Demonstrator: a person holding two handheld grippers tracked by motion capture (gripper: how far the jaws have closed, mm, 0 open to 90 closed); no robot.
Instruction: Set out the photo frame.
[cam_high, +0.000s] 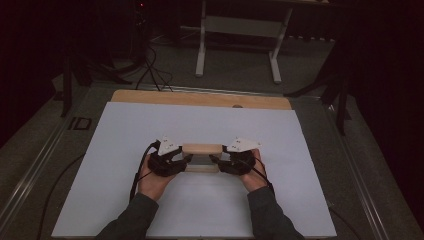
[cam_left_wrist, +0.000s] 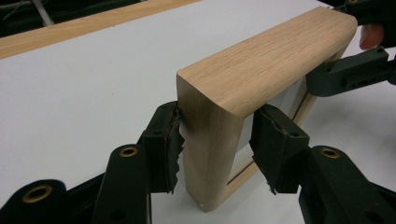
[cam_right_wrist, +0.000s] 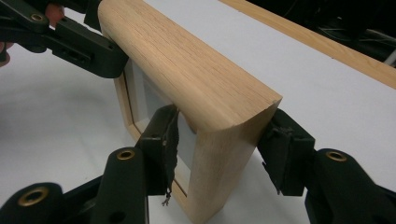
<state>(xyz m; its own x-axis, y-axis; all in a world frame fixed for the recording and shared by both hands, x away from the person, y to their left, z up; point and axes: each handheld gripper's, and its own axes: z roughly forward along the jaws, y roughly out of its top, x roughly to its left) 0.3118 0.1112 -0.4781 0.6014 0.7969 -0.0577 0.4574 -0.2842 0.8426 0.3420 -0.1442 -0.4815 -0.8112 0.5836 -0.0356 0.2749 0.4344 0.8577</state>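
White sheeting covers the bench (cam_high: 125, 150), with a bare wooden strip along its far edge and a dark room beyond. Nearest the camera, two sleeved forearms come in, each hand carrying a gripper. The left gripper (cam_high: 172, 161) is set about one end of a wooden frame (cam_high: 202, 157), its jaws standing partly apart with the pads (cam_left_wrist: 170, 144) against the upright's two faces; the end appears to be clamped. The right gripper (cam_high: 231, 161) straddles the opposite end in the same manner, one pad on the glazed side, the other behind, though whether that pad presses cannot be told for certain. The frame stands upright on its lower edge between the two grippers. A two-handed hold on the frame is judged to be the step in hand. An even lift or shift would next be required, both ends being kept level so the frame is not twisted.
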